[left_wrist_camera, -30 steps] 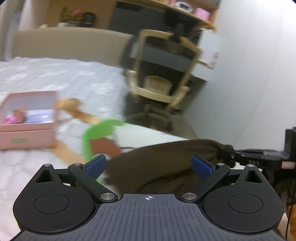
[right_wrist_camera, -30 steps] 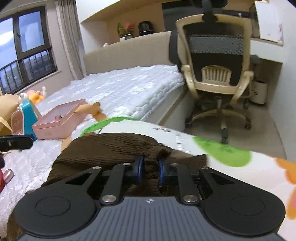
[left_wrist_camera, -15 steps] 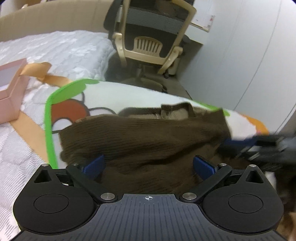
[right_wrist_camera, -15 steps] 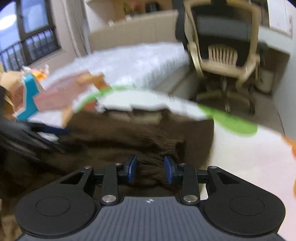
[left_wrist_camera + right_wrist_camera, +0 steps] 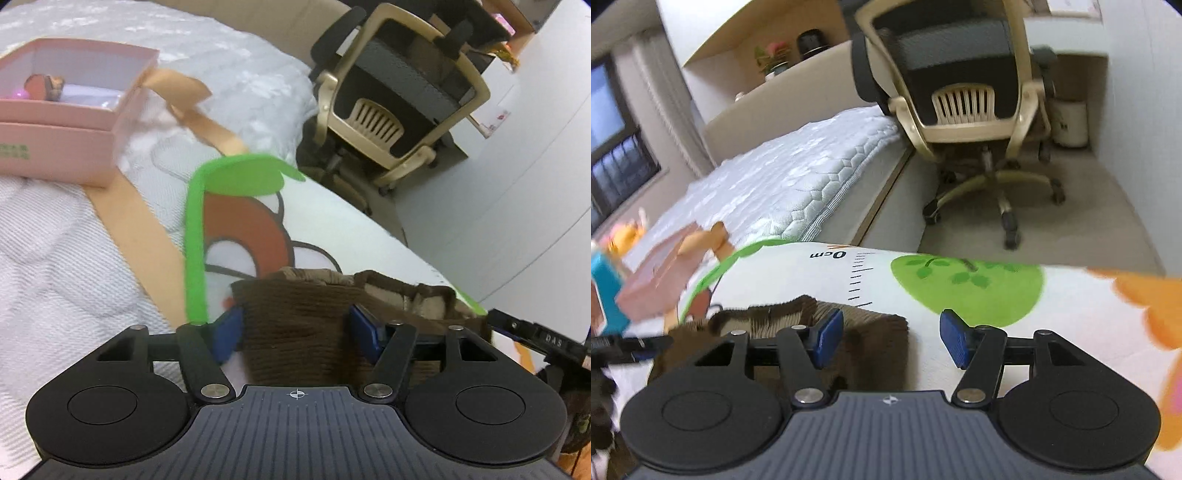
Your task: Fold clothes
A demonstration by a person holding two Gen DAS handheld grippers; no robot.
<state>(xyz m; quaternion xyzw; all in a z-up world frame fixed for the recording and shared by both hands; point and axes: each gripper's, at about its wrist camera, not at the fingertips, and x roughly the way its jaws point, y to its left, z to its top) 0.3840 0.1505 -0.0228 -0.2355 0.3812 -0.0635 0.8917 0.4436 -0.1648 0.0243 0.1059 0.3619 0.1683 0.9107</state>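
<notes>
A brown knit garment [image 5: 295, 325] lies folded on a white cartoon mat [image 5: 332, 229] spread over the bed. My left gripper [image 5: 295, 332] is low over the garment's left end. Its blue pads [image 5: 227, 332] stand apart with the knit filling the gap between them. In the right wrist view the garment [image 5: 871, 332] lies under and beside the left finger of my right gripper [image 5: 892, 339]. That gripper is open and holds nothing, and bare mat [image 5: 960, 280] shows between its fingers. The right gripper's tip [image 5: 535, 338] shows at the left view's right edge.
A pink open box [image 5: 55, 129] with an orange ribbon [image 5: 192, 110] sits on the white quilted mattress [image 5: 55, 277] left of the mat. A beige office chair [image 5: 960, 92] stands on the floor beyond the bed's edge. A blue toy [image 5: 605, 295] is at the far left.
My right gripper let go of the brown garment and opened wide. The garment came down folded onto the mat. The left gripper's fingers drew closer together around the garment's end.
</notes>
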